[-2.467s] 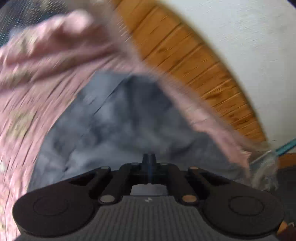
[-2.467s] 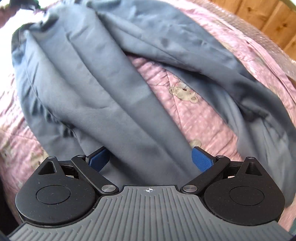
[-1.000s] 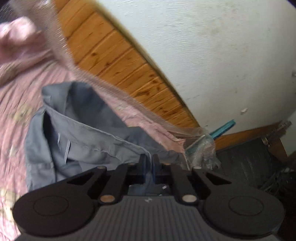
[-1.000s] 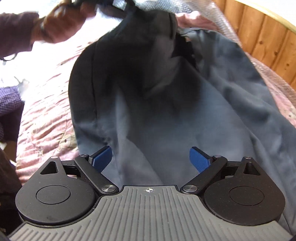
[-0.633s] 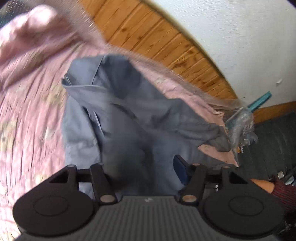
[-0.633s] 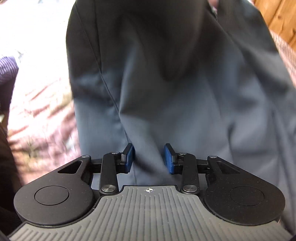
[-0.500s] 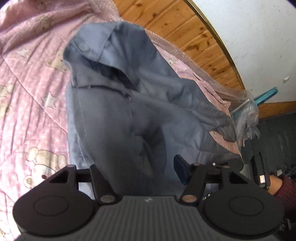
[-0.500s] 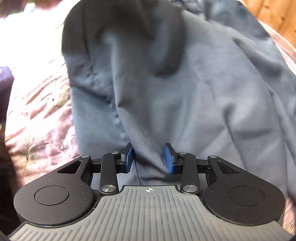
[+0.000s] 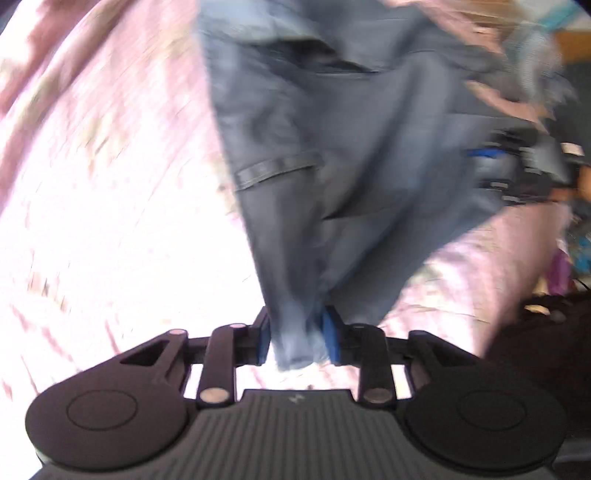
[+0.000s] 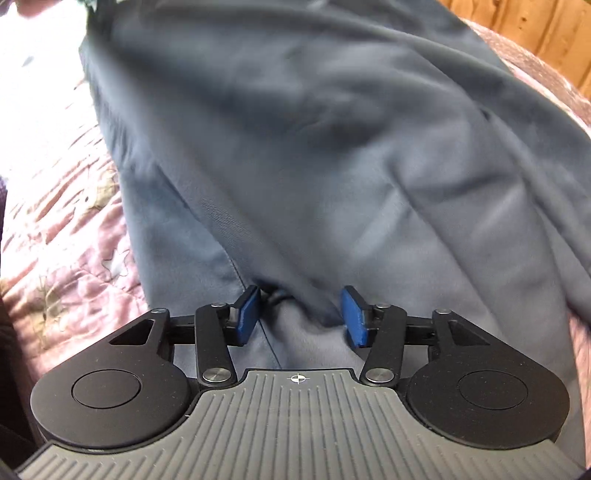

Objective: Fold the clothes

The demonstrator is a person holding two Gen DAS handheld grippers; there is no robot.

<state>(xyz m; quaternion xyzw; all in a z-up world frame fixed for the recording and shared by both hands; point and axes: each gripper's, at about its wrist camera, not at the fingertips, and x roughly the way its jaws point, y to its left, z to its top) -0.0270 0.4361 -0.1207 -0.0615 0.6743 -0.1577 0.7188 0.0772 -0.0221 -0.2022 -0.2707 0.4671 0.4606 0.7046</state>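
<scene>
The grey garment (image 9: 354,155) lies on the pink quilt (image 9: 110,184). Left gripper (image 9: 297,338) is closing on a bunched corner; right gripper (image 10: 301,314) is opening, cloth loose between its pads

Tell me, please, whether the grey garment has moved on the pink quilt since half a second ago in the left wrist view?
Yes. The grey garment now runs down the frame into the left gripper, whose jaws are closing on a bunched end, and more of the pink quilt shows.

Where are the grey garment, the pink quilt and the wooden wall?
Grey cloth garment (image 10: 332,166), right wrist view, its broad middle.
Pink patterned quilt (image 10: 70,266), right wrist view, bare patch at left.
Brown wooden plank wall (image 10: 532,22), right wrist view, top-right boards.
</scene>
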